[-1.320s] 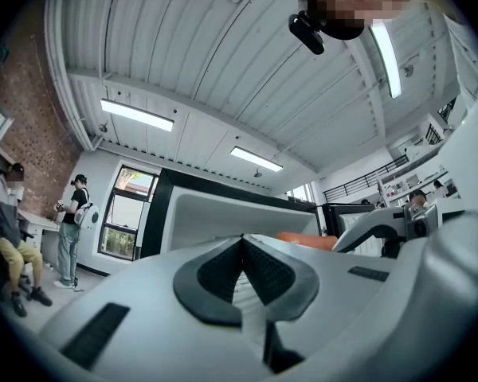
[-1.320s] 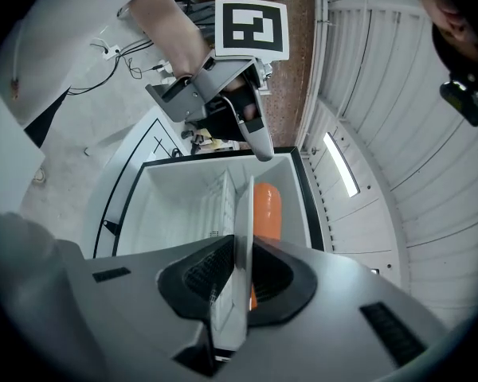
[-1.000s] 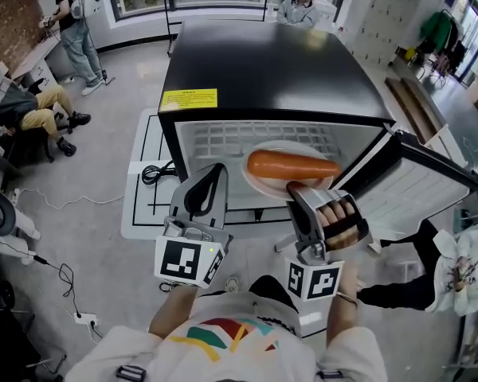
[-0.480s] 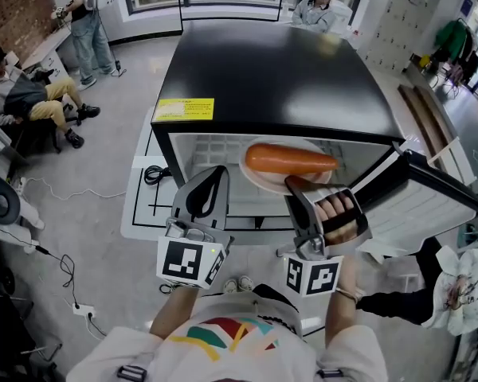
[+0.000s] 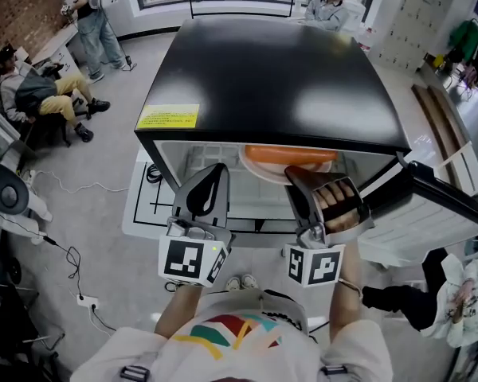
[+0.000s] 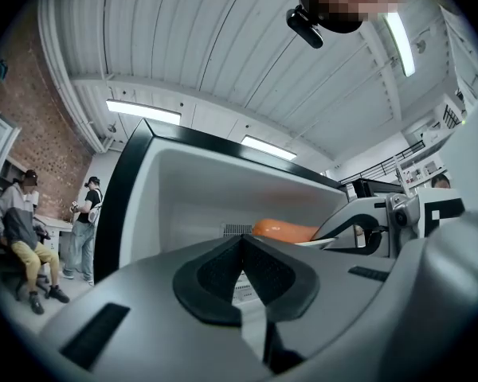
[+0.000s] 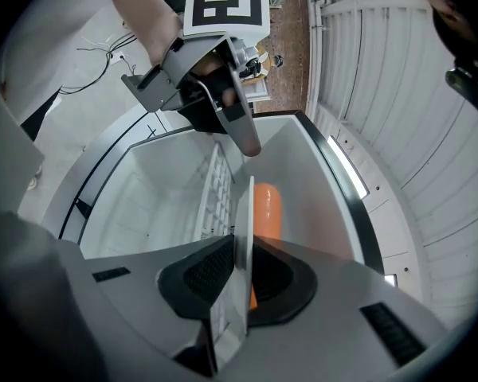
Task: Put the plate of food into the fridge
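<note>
Fridge [image 5: 271,78]: a box-shaped cabinet with a glossy black top and smooth white inner walls. Its white-lined door [image 5: 430,213] is swung open at the right. A white wire shelf [image 7: 215,185] spans the compartment.

Yellow label [image 5: 168,117]: a rectangular sticker at the front left corner of the black top. Its print is too small to read.

Plate [image 5: 259,168]: round, white and smooth, carrying a long, glossy orange sausage [image 5: 287,154]. It sits inside the fridge opening above the wire shelf, half hidden under the front edge of the top in the head view. Whether it rests on the shelf cannot be told.

Right tool [image 7: 240,249]: grey shell with black ribbed pads that pinch the near rim of the plate. The sausage lies just beyond the pads. The person's fingers [image 5: 338,201] are curled through its handle, and it reaches roughly level into the compartment.

Left tool [image 6: 240,241]: same build, with its pads pressed together and nothing between them. It is held at the fridge mouth, beside the plate and apart from it.

Marker cubes [image 5: 191,261]: white faces bearing black square patterns, one at the rear of each tool.
</note>
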The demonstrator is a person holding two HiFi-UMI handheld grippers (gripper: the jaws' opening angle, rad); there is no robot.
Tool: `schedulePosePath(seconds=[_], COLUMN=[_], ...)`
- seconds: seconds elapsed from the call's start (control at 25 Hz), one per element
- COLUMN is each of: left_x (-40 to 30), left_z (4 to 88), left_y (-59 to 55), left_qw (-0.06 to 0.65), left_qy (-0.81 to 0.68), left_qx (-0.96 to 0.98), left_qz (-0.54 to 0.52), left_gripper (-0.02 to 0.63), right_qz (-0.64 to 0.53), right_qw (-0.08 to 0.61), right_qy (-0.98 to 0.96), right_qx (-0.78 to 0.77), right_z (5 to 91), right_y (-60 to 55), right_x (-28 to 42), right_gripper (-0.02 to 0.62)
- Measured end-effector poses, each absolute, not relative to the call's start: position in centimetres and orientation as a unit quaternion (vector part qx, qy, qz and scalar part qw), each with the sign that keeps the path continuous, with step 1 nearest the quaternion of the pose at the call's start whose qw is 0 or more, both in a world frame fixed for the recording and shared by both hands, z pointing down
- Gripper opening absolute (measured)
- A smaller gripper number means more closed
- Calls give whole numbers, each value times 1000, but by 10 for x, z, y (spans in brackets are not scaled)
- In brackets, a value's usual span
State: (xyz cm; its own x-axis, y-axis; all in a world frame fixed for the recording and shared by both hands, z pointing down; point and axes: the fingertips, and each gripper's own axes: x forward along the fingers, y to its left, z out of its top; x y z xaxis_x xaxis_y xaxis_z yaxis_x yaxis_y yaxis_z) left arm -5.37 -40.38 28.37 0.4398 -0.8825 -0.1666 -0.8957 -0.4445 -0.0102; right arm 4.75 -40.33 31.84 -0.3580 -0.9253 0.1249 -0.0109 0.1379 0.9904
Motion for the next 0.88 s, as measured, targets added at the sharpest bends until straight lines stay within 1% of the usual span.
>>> schedulePosePath(seconds=[0.48,0.88], left_x=[-52,-51], left_z=[293,304], left_y=[-416,-424], left_qw=[41,28], left_qy=[536,537], left_qx=[-841,-842], left_qz=[54,42], left_gripper=[6,5], right_qz=[-527,-511], right_qw=[430,450], right_qy=[-648,-662], right_qx=[343,312], right_z=[330,340], right_y=[-426,-444], right_x=[43,38], right_gripper=[46,51])
